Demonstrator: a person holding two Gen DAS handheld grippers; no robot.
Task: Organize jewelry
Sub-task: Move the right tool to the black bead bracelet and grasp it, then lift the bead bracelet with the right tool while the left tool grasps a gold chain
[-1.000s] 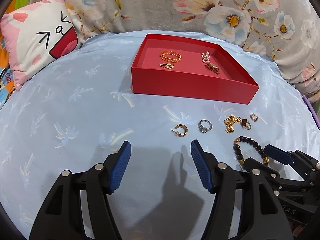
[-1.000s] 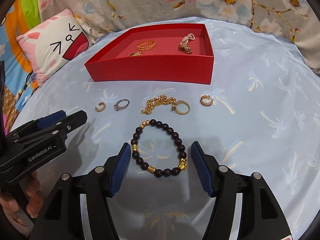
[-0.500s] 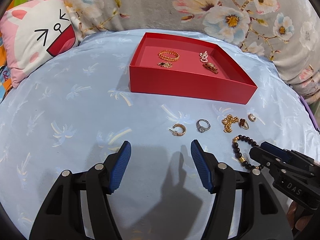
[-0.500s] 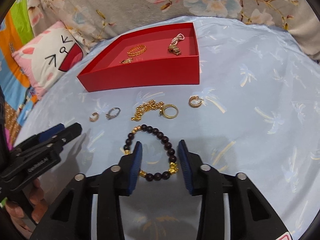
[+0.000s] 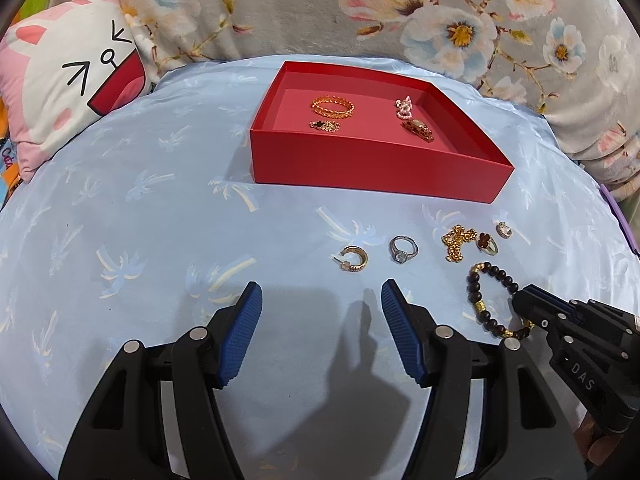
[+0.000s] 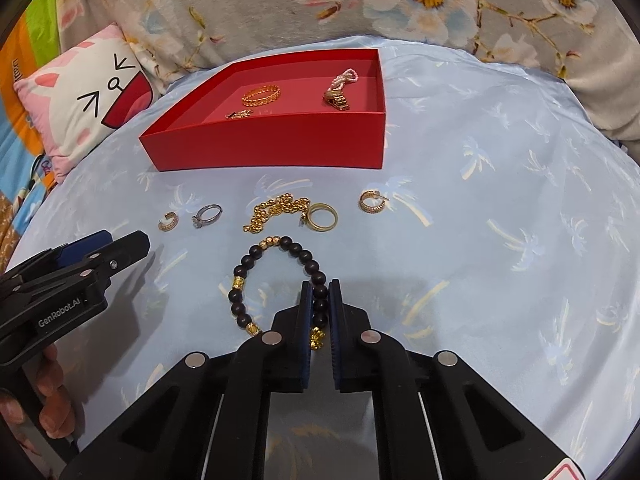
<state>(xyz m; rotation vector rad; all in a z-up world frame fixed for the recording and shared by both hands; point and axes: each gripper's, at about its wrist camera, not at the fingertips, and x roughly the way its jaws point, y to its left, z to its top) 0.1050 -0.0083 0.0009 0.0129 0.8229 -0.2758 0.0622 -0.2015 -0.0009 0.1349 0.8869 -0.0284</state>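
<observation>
A dark bead bracelet (image 6: 256, 254) with gold spacers lies on the blue sheet. My right gripper (image 6: 320, 286) is shut on the bracelet's right side, with beads pinched between the pads. In the left wrist view the same gripper (image 5: 520, 300) touches the bracelet (image 5: 478, 292). My left gripper (image 5: 322, 300) stands open over bare sheet with nothing between its fingers. Behind lies the red box (image 5: 372, 164) holding a gold bangle (image 5: 333, 106), a watch (image 5: 418, 130) and two small pieces. Loose in a row: a hoop earring (image 5: 354, 259), a silver ring (image 5: 403, 249), a gold chain (image 5: 456, 240).
A gold ring (image 6: 322, 217) and another hoop earring (image 6: 372, 201) lie right of the chain. A cat-face pillow (image 5: 68, 92) sits at the left. A floral blanket (image 5: 400, 12) rises behind the box. A person's fingers (image 6: 52, 400) hold the left gripper.
My right gripper's jaws have come together, from wide around the bracelet to pinching its right side. The left gripper stays open in the same place.
</observation>
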